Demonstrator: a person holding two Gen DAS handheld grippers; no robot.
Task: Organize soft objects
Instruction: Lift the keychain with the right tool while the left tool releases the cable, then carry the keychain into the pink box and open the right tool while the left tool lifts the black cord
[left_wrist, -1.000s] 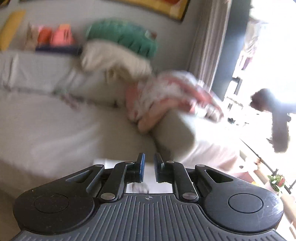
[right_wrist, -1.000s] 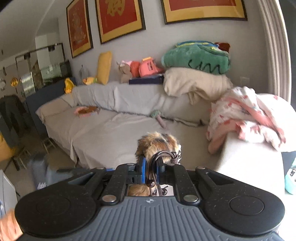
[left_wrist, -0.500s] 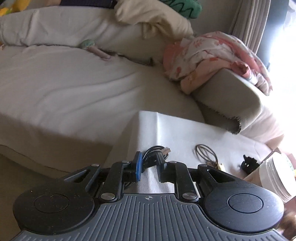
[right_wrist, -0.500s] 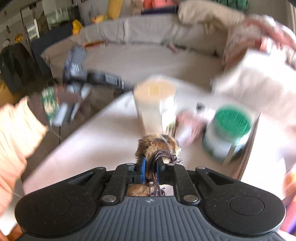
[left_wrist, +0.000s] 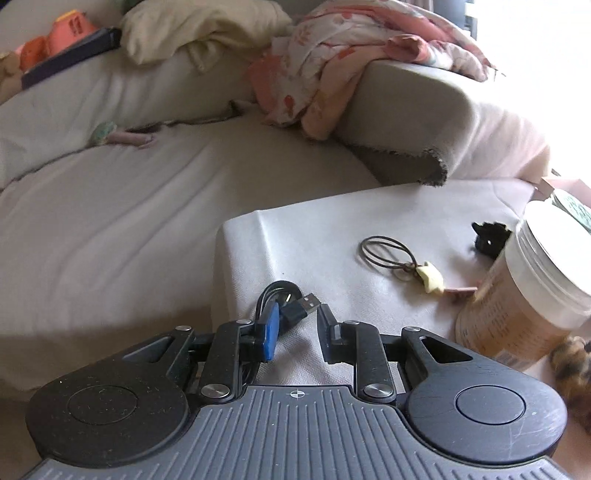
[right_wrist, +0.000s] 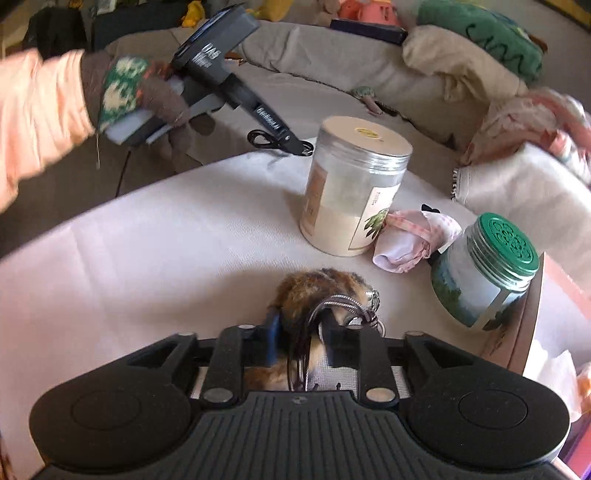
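My right gripper (right_wrist: 301, 325) is shut on a brown furry toy (right_wrist: 314, 291) with dark cords looped over it, held low over the white table (right_wrist: 147, 251). The toy's fur also shows at the right edge of the left wrist view (left_wrist: 570, 365). My left gripper (left_wrist: 295, 325) is open over the table's near corner, its fingers on either side of a coiled black USB cable (left_wrist: 291, 304). In the right wrist view the left gripper (right_wrist: 295, 146) reaches the cable (right_wrist: 266, 138). A pink-and-white cloth (right_wrist: 417, 240) lies between two jars.
A tall cream jar (right_wrist: 354, 184) and a green-lidded jar (right_wrist: 487, 266) stand on the table. A hair tie with a yellow charm (left_wrist: 402, 258) and a black clip (left_wrist: 489, 238) lie near the jar (left_wrist: 524, 288). The grey sofa (left_wrist: 129, 221) holds blankets (left_wrist: 351, 55) and plush toys.
Both grippers have swung down from the sofa to the table. The left gripper has opened around the USB cable. The right still holds the furry toy.
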